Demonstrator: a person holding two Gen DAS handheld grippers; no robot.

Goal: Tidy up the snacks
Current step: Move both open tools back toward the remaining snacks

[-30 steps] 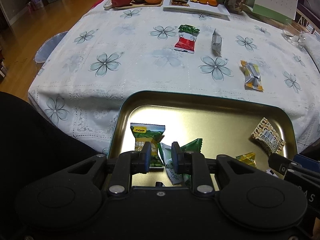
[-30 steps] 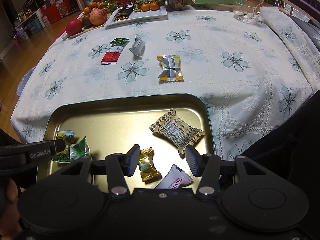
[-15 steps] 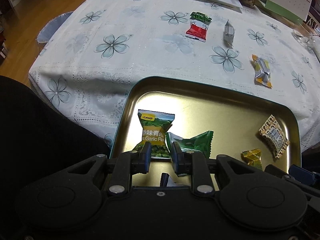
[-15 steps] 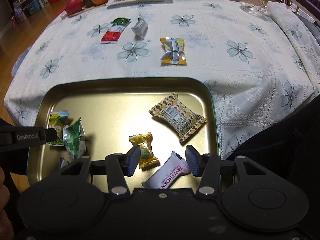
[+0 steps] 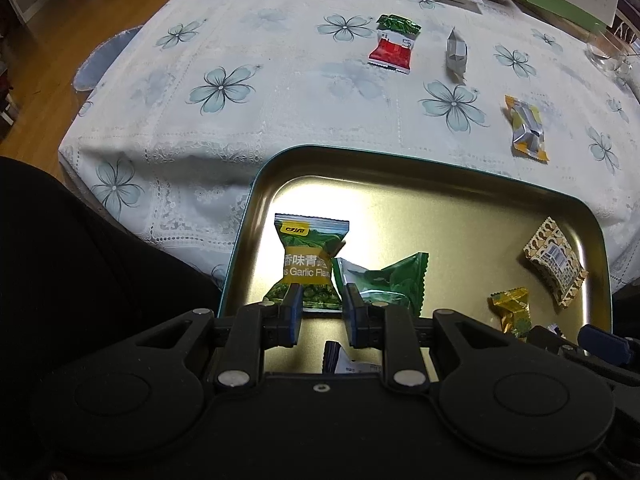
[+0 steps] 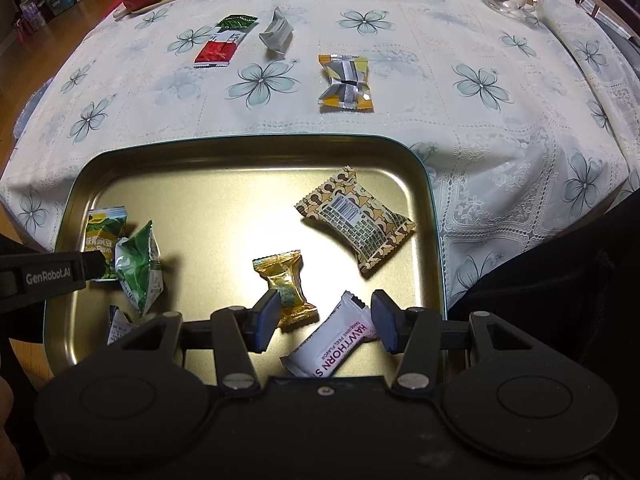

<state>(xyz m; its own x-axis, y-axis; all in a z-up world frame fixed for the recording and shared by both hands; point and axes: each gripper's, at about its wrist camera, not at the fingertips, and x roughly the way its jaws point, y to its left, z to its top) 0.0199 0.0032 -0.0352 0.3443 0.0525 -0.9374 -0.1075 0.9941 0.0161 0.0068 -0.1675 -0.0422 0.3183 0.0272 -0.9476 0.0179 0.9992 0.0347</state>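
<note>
Left wrist view: left gripper (image 5: 319, 306), jaws narrowly apart and empty, hangs over the gold tray (image 5: 460, 168) beside a garlic pea packet (image 5: 308, 256). Right wrist view: right gripper (image 6: 326, 320), half open, holds nothing; six snacks are in the tray, while the red packet (image 6: 218, 50), silver packet (image 6: 278, 34) and yellow-silver packet (image 6: 346, 80) remain on the tablecloth (image 6: 460, 128).

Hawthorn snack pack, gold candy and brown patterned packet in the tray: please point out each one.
Hawthorn snack pack (image 6: 334, 344): right wrist view, middle of its white wrapper.
Gold candy (image 6: 285, 288): right wrist view, its pinched centre.
Brown patterned packet (image 6: 354, 218): right wrist view, near its barcode label.
</note>
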